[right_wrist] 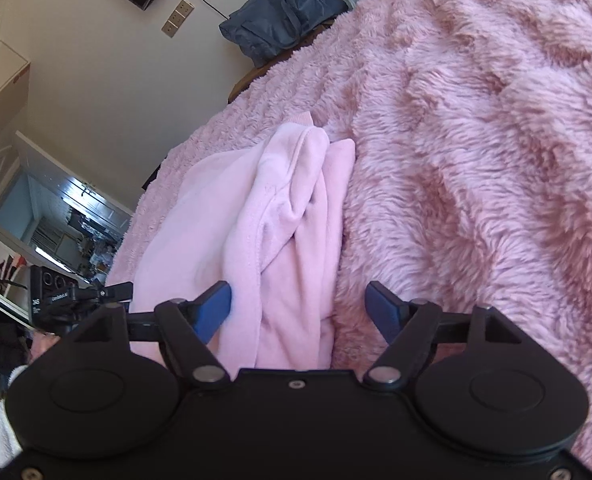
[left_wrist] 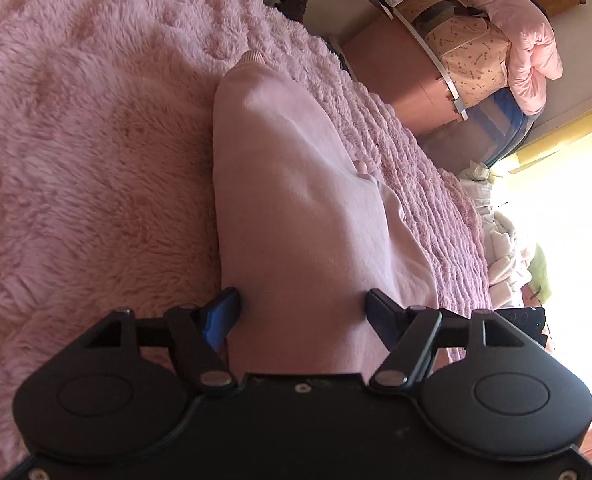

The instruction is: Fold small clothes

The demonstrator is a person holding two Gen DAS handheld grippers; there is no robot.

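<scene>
A small pale pink garment [left_wrist: 296,200] lies on a fluffy pink blanket [left_wrist: 76,160]; a ribbed cuff [left_wrist: 250,56] shows at its far end. My left gripper [left_wrist: 301,308] is open, its jaws spread on either side of the garment's near end. In the right wrist view the same garment [right_wrist: 264,220] lies bunched with a sleeve folded over it, on the blanket [right_wrist: 475,140]. My right gripper [right_wrist: 297,304] is open, its jaws on either side of the garment's near edge. The other gripper [right_wrist: 68,296] shows at the left.
Folded pink bedding [left_wrist: 527,36] and patterned storage bags [left_wrist: 467,64] are stacked beyond the bed. A bright window [left_wrist: 567,200] is at the right. A blue bag [right_wrist: 284,12] sits past the bed's far edge, by a wall with sockets [right_wrist: 178,18].
</scene>
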